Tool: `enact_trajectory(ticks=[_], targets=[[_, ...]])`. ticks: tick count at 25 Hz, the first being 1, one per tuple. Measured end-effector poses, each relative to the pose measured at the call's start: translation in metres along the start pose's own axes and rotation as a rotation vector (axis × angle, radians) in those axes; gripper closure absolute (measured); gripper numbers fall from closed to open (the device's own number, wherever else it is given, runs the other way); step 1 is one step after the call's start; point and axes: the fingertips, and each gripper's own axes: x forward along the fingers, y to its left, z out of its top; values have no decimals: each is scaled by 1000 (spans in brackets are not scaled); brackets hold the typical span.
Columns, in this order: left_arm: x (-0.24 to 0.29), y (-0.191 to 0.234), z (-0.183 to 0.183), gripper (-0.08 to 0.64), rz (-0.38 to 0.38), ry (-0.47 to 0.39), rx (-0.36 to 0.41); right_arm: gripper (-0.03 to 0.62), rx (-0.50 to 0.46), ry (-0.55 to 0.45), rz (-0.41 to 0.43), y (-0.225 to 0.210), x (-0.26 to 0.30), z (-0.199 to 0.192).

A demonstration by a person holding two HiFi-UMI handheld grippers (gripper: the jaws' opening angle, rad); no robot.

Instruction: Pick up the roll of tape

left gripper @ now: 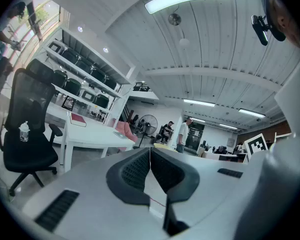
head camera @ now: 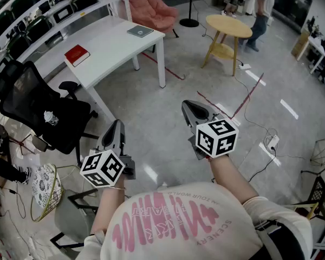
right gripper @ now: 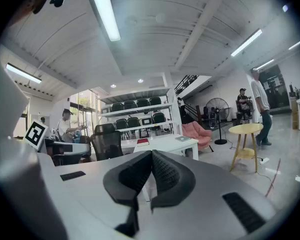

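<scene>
No roll of tape shows in any view. My left gripper (head camera: 117,125) hovers over the floor beside the black office chair, jaws shut with nothing between them; in its own view the ribbed pads (left gripper: 138,168) meet at the tip of the left gripper (left gripper: 150,151). My right gripper (head camera: 190,106) is held higher and further forward, also shut and empty, the right gripper (right gripper: 151,154) showing its pads pressed together. Both point roughly level towards the white table (head camera: 116,45), which carries a red book (head camera: 76,54) and a flat grey item (head camera: 140,31).
A black office chair (head camera: 38,104) stands to the left. A round yellow side table (head camera: 228,26), a pink chair (head camera: 150,8) and a standing person (head camera: 260,10) are further back. Cables and a power strip (head camera: 271,142) lie on the floor at right. Shelves (left gripper: 85,81) line the wall.
</scene>
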Motion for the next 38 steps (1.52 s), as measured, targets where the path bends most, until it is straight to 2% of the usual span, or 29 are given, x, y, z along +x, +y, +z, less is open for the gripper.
enact_trajectory(ticks=[10, 14, 21, 24, 28, 32, 38], targets=[[10, 19, 11, 535, 1, -14, -11, 578, -4, -9, -22, -1, 19, 9], [17, 34, 25, 535, -5, -35, -11, 578, 32, -38, -6, 2, 37, 20], [19, 65, 63, 535, -48, -154, 21, 577, 92, -121, -18, 13, 67, 32], [23, 78, 62, 535, -50, -181, -3, 577, 89, -108, -27, 13, 74, 20], [36, 89, 49, 535, -64, -143, -71, 577, 93, -33, -50, 6, 86, -3], [53, 108, 41, 535, -10, -118, -32, 577, 124, -14, -55, -10, 106, -12], [105, 133, 31, 535, 22, -79, -64, 577, 150, 28, -43, -47, 162, -19]])
